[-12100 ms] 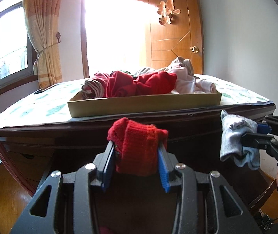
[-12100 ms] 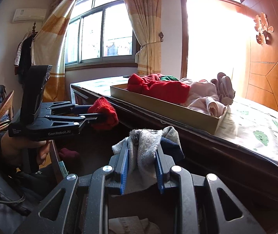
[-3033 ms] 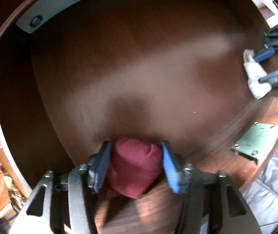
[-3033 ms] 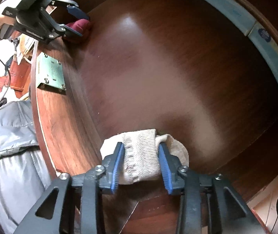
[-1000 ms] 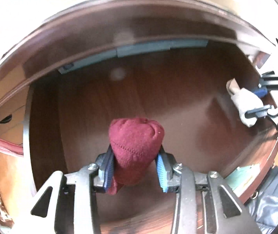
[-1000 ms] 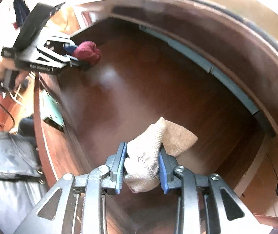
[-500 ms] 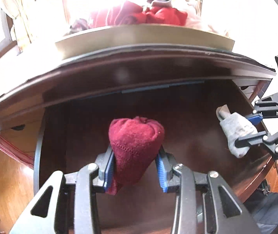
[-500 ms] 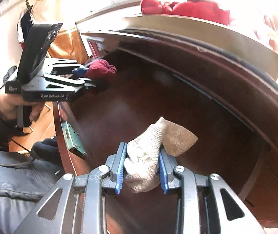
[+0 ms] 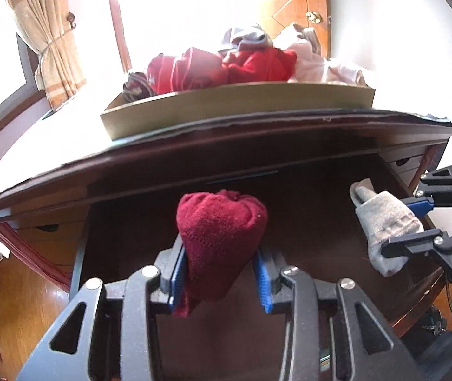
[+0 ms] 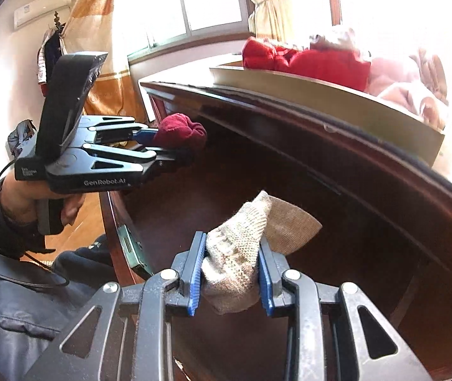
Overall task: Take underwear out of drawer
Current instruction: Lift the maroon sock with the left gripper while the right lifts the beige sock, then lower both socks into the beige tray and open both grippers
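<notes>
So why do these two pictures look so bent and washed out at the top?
Left wrist view: a fisheye lens bows the desk edge, and the window glares to white behind the tray. Right wrist view: the same curving, glare bleaching the pink clothes; the drawer stays dark.

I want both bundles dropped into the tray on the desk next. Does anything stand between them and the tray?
Partly. The dark red bundle and beige bundle sit below the desktop edge, which overhangs the drawer. The tray has a front wall and a clothes pile inside it.
</notes>
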Motion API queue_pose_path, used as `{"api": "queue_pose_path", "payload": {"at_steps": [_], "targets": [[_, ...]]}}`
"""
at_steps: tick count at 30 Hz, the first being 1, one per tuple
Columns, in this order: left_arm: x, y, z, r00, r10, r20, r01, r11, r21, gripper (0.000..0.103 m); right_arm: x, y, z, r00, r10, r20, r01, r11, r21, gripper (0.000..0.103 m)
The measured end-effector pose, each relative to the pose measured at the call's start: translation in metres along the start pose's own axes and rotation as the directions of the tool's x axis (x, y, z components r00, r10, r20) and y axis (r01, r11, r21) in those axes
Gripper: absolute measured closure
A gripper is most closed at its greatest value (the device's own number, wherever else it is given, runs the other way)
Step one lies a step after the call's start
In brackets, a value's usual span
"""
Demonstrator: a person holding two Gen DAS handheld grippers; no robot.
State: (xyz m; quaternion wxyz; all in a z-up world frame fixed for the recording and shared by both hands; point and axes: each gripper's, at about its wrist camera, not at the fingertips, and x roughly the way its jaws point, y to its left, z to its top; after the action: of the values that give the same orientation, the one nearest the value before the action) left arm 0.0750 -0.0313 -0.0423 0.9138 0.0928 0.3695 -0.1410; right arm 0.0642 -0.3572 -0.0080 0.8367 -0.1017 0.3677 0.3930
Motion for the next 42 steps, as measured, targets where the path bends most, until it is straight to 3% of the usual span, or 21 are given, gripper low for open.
{"api": "queue_pose_path", "payload": {"at_steps": [10,21,42], "targets": [[-0.005,-0.005,0.015,0.995,0.036,0.097,-0.034,0.999,-0.015,0.066,-0.015,0.005,0.009,0.994,-0.030,0.108,0.033,0.999,-0.026,0.071],[-0.028,-0.002,0.038,0.976,0.067,0.205,-0.064,0.998,-0.021,0.066,-0.027,0.005,0.025,0.979,-0.056,0.195,0.061,0.998,-0.022,0.071],[-0.044,-0.004,0.098,0.947,0.093,0.309,-0.107,0.994,0.029,0.066,-0.056,-0.004,0.074,0.948,-0.102,0.301,0.122,0.991,-0.048,0.071]]}}
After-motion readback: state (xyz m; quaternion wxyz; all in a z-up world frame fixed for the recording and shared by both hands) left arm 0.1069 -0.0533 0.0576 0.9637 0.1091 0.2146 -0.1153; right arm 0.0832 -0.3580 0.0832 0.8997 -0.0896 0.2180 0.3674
